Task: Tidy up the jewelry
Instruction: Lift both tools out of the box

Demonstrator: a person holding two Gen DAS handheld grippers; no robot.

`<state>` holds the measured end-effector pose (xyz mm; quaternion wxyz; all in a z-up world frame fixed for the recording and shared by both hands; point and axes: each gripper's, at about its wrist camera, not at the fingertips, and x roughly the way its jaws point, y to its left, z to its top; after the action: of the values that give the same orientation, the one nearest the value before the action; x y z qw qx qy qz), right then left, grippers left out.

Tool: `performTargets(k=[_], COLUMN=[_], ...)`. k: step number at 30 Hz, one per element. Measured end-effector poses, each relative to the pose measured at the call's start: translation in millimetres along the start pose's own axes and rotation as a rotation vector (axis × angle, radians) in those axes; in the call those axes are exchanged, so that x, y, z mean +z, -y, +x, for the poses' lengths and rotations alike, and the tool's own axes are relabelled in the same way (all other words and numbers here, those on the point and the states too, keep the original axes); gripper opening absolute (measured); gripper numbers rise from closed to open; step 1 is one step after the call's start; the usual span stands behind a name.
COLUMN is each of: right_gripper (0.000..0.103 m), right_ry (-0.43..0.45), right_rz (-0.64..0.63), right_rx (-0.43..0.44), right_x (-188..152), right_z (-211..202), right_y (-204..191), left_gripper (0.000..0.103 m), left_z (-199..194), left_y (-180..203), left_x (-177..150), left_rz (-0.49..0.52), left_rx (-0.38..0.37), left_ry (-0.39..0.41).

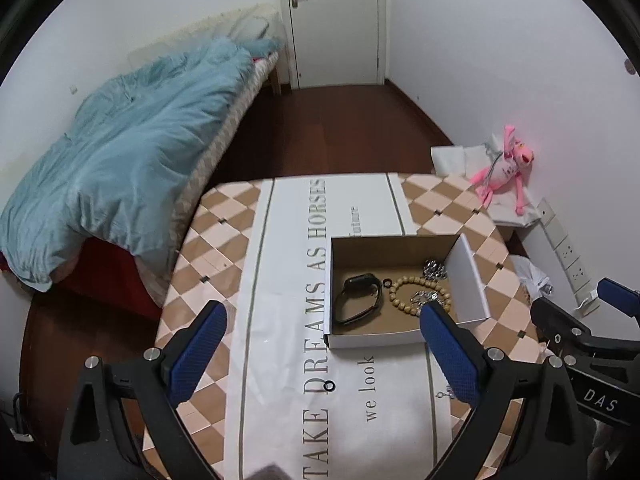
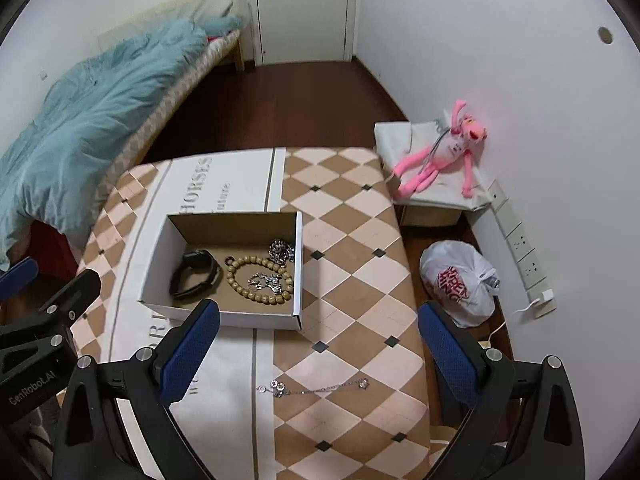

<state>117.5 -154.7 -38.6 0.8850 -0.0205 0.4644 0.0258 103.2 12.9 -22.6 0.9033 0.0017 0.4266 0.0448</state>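
Observation:
A white cardboard box (image 1: 376,340) (image 2: 224,318) stands on the checkered table (image 2: 352,240). Inside lie a black watch (image 1: 358,298) (image 2: 196,274), a wooden bead bracelet (image 1: 416,280) (image 2: 260,262), a silver chain (image 1: 435,269) (image 2: 282,250) and a small black ring (image 1: 387,282). Outside the box, another black ring (image 1: 329,386) lies on the white runner and a silver chain bracelet (image 2: 312,389) lies on the checks. My left gripper (image 1: 322,314) hangs open and empty above the box's near side. To its right, my right gripper (image 2: 319,310) is also open and empty.
A bed with a blue duvet (image 1: 120,152) runs along the left of the table. A pink plush toy (image 2: 440,156) sits on a white box by the right wall. A white plastic bag (image 2: 460,280) lies on the floor below wall sockets (image 2: 524,248).

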Motion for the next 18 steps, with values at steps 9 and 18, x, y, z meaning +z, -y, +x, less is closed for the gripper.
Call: performTargets(k=[9, 18], right_gripper=[0.101, 0.101], right_ry=[0.09, 0.003], right_rz=[0.023, 0.132], right_rx=[0.028, 0.041], right_x=[-9.8, -39.2], right_z=[-59.9, -37.4], right_y=[5.3, 32.5], left_gripper=[0.099, 0.099], left_z=[-48.1, -36.4], left_y=[-3.8, -9.0], left_x=[-7.3, -36.7], left_rz=[-0.02, -0.052], left_rx=[-0.01, 0.058], left_ry=[0.059, 0.056])
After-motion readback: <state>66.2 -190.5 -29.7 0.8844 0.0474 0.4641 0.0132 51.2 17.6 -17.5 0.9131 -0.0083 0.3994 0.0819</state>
